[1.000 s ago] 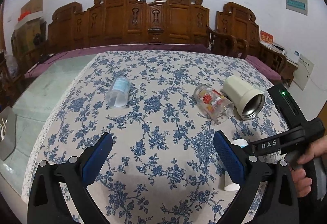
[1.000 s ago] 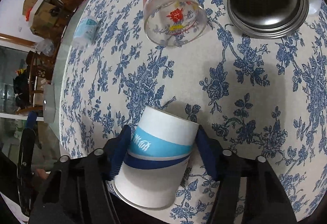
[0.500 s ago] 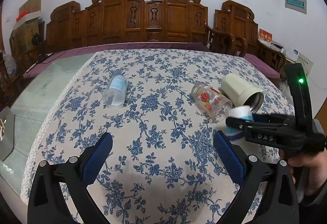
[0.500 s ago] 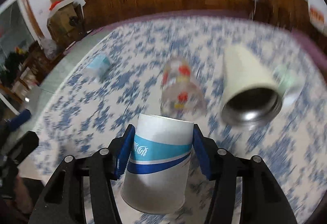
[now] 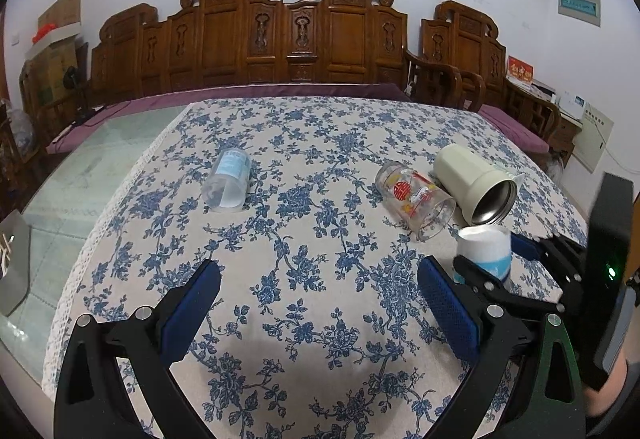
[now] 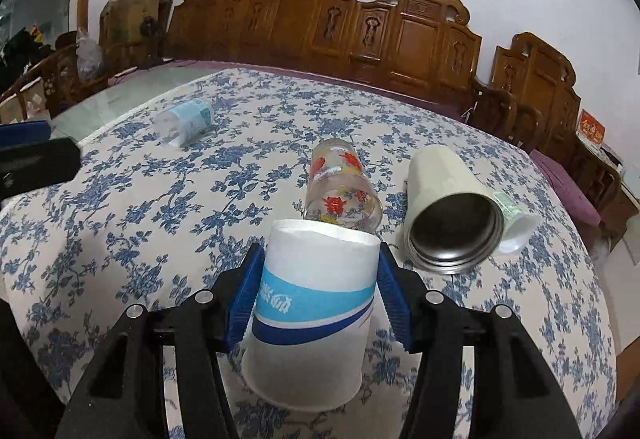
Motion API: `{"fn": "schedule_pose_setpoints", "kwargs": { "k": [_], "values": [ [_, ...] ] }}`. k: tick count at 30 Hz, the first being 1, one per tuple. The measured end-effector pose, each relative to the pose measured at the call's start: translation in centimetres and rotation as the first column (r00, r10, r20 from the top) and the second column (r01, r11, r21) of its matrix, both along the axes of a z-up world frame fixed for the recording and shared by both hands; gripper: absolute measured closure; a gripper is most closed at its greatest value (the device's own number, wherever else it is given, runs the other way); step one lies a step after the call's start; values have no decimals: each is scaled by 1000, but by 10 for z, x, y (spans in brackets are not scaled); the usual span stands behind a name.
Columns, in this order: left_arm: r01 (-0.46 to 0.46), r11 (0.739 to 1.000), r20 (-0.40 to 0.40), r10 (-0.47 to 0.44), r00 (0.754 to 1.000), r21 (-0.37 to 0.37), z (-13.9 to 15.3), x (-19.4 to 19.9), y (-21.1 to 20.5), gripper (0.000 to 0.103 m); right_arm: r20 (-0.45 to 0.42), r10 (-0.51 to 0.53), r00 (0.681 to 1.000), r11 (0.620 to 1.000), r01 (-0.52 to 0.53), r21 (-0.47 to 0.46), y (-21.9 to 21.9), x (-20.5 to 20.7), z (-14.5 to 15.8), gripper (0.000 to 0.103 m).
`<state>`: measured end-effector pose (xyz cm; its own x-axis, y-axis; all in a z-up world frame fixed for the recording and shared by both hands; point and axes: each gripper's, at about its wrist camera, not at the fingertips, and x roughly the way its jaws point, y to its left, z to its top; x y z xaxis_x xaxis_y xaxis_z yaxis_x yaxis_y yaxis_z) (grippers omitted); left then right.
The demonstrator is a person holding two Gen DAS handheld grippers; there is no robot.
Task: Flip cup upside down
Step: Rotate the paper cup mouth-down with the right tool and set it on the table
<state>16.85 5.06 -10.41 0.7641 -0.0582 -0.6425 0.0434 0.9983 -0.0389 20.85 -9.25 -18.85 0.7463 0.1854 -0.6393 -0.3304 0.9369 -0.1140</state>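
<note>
A white paper cup with a blue band (image 6: pixel 310 303) sits pinched between the blue pads of the right gripper (image 6: pixel 316 293), its closed base pointing up and away and its wider open rim turned down toward the blue-flowered tablecloth (image 6: pixel 160 223). From the left wrist view the same cup (image 5: pixel 486 251) appears base-up at the near right of the table, gripped from both sides; whether its rim already touches the cloth cannot be told. The left gripper (image 5: pixel 320 303) hangs spread wide over bare cloth, holding nothing.

Just beyond the cup lie a clear drinking glass with red and yellow print (image 6: pixel 342 187) and a cream metal-lined tumbler (image 6: pixel 448 207), both on their sides, with a clear plastic bottle with a pale blue label (image 6: pixel 184 121) well apart to the left.

The cup looks tilted rather than square to the table, so a release now could leave it rocking or tipping over. Thin paper walls may also buckle under a hard squeeze, and any forward drift risks nudging the nearby glass into a roll.
</note>
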Motion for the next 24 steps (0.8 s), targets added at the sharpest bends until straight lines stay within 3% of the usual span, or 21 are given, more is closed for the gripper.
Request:
{"fn": "schedule_pose_setpoints", "kwargs": {
  "k": [13,18,24],
  "values": [
    [4,1000,0,-4,1000,5,2,0,-2,8,-82,-12,997,996,19,86,-16,-21,-1,43],
    [4,1000,0,-4,1000,8,2,-2,-3,8,-103,-10,995,991,23,129,-21,-25,1,28],
    [4,1000,-3,-4,1000,25,-1,-5,-6,8,-97,-12,995,986,28,167,-31,-36,12,20]
  ]
}}
